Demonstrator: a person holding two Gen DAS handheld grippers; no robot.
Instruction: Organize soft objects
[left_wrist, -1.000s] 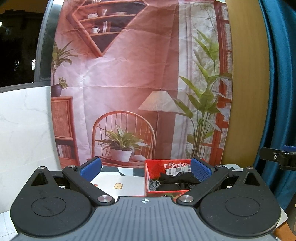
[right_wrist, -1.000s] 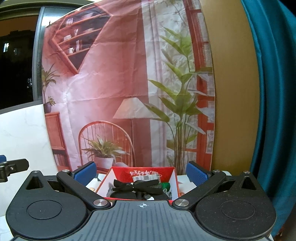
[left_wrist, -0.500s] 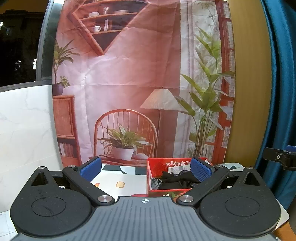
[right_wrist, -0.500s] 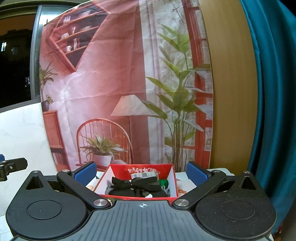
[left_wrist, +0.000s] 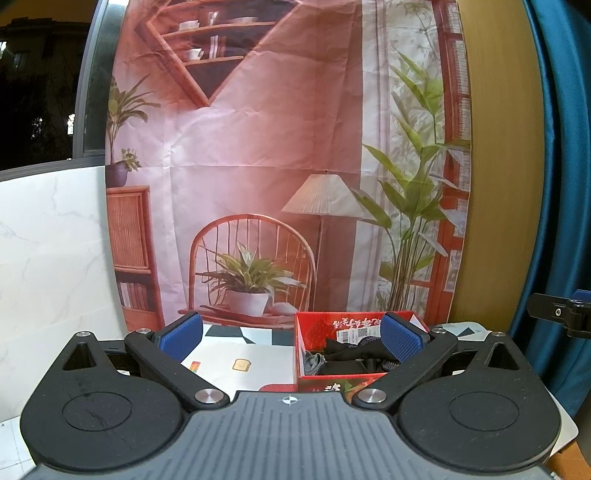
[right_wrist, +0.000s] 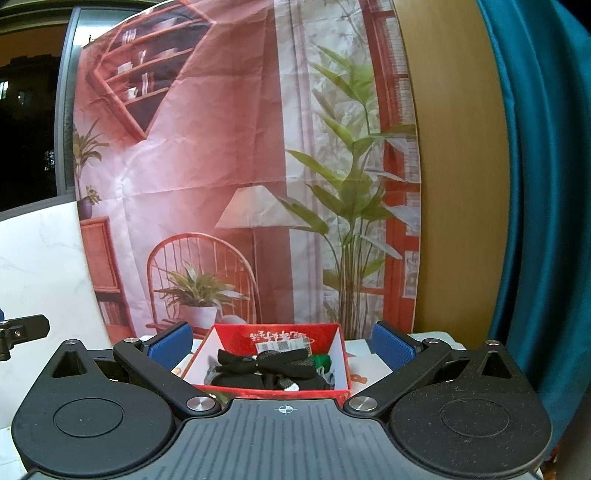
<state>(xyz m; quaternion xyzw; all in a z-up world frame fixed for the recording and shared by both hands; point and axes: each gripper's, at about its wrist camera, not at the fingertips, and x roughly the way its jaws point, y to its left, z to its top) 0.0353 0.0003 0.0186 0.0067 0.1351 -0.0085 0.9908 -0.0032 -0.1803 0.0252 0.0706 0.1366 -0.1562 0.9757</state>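
I had both grippers held up and level, facing the printed backdrop (left_wrist: 258, 147). My left gripper (left_wrist: 291, 338) was spread wide with nothing between its blue pads (left_wrist: 181, 336), and my right gripper (right_wrist: 282, 341) was likewise spread and empty. The red box (right_wrist: 277, 336) sat straight ahead of the right gripper, between its fingers in that view; from the left gripper it lay ahead and off toward the right finger. Inside I could see a tangle of dark soft items (right_wrist: 266, 369), black straps or bows over a bit of green (right_wrist: 320, 361). On the patterned mat (left_wrist: 236, 354) ahead of the left gripper I saw no loose cloth, only small printed pictures. I judged the sorting mostly or wholly done, since everything soft in view was already boxed. The table nearer than the fingers was hidden by the gripper bodies, so I could not rule out leftovers there.
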